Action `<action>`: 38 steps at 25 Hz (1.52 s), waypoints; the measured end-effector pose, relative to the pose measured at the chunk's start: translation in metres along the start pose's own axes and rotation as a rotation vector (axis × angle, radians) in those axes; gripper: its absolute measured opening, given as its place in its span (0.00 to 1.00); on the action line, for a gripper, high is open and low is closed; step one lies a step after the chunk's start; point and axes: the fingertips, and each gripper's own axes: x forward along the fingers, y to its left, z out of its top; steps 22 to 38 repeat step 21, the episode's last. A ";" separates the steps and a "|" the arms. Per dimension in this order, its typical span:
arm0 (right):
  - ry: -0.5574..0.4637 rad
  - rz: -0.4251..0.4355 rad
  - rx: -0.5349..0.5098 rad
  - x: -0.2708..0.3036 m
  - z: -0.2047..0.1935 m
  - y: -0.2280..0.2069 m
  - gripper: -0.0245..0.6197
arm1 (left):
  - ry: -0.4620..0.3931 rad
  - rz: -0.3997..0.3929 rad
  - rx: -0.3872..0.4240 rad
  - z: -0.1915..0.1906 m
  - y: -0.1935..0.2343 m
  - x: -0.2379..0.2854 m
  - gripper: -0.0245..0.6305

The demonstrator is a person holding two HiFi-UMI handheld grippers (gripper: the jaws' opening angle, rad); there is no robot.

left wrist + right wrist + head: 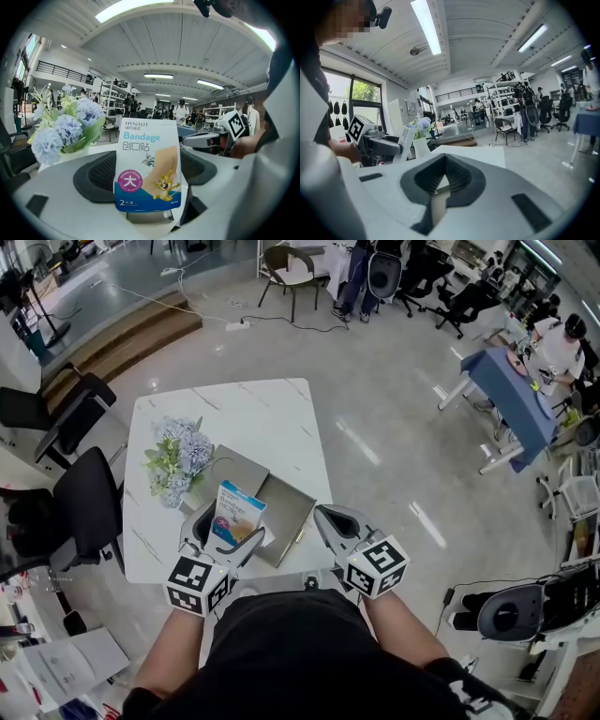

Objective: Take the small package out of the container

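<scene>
Our left gripper [228,542] pinches the bandage package [236,512] by its lower edge, upright over the open grey container [291,507] at lower centre. Our right gripper [335,523] is pressed together and empty. We judge it best to grip firmly and carry the package clear to bare worktop [262,409], away from the flowers [178,460].

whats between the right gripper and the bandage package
In the head view, only a bare part of the open grey container lies between the right gripper and the bandage package, which the left gripper holds.
</scene>
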 end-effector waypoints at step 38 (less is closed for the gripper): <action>0.020 -0.002 0.011 -0.001 -0.004 -0.011 0.04 | 0.029 0.007 0.012 -0.002 -0.003 0.013 0.68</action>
